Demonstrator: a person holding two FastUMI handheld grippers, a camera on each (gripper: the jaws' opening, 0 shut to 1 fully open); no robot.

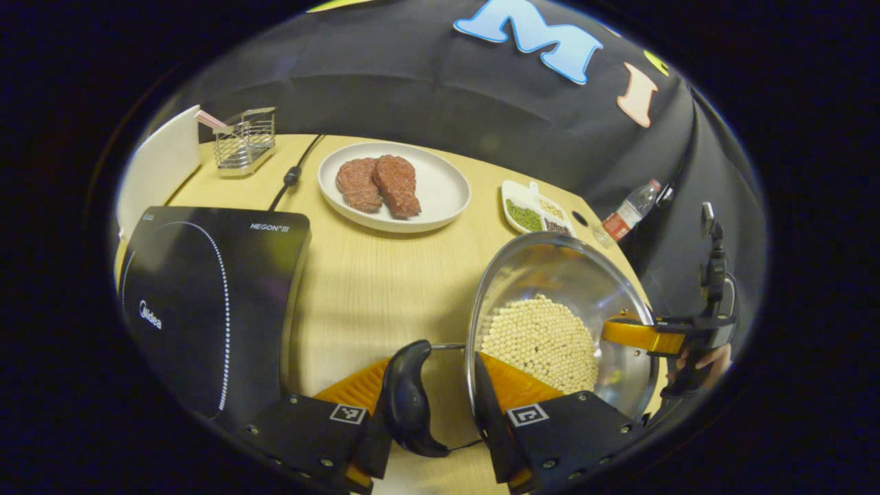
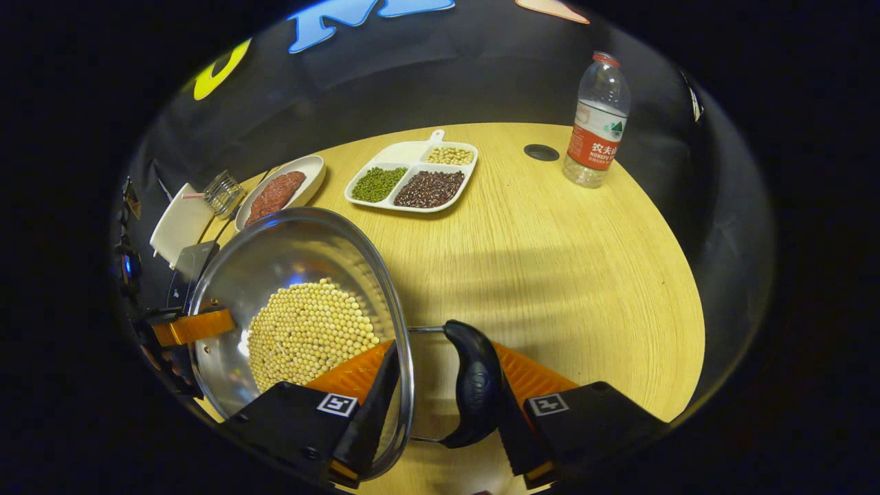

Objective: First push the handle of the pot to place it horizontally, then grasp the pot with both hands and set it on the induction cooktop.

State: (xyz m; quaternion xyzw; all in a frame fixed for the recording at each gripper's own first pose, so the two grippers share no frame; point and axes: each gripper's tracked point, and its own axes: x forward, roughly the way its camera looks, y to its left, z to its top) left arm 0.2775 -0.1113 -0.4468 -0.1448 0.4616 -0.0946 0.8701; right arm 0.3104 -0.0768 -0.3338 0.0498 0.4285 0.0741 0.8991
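Note:
A steel pot (image 1: pixel 550 275) (image 2: pixel 275 261) holding pale soybeans (image 1: pixel 543 340) (image 2: pixel 309 330) sits just right of the black induction cooktop (image 1: pixel 206 302) (image 2: pixel 189 265). My left gripper (image 1: pixel 436 385) is shut across the pot's near black side handle (image 1: pixel 409 399) and rim, one finger outside the handle, the other inside the wall. My right gripper (image 2: pixel 447 371) clamps the opposite handle (image 2: pixel 474 385) and rim the same way. Each gripper also appears at the pot's far rim in the other's view. I cannot tell whether the pot touches the table.
On the wooden table (image 2: pixel 584 275): a white plate (image 1: pixel 440 199) with two meat pieces, a divided dish (image 2: pixel 405 151) of beans, a water bottle (image 2: pixel 595 124), a wire rack (image 1: pixel 244 141), a white board (image 1: pixel 161 165) and the cooktop's cable (image 1: pixel 292 175).

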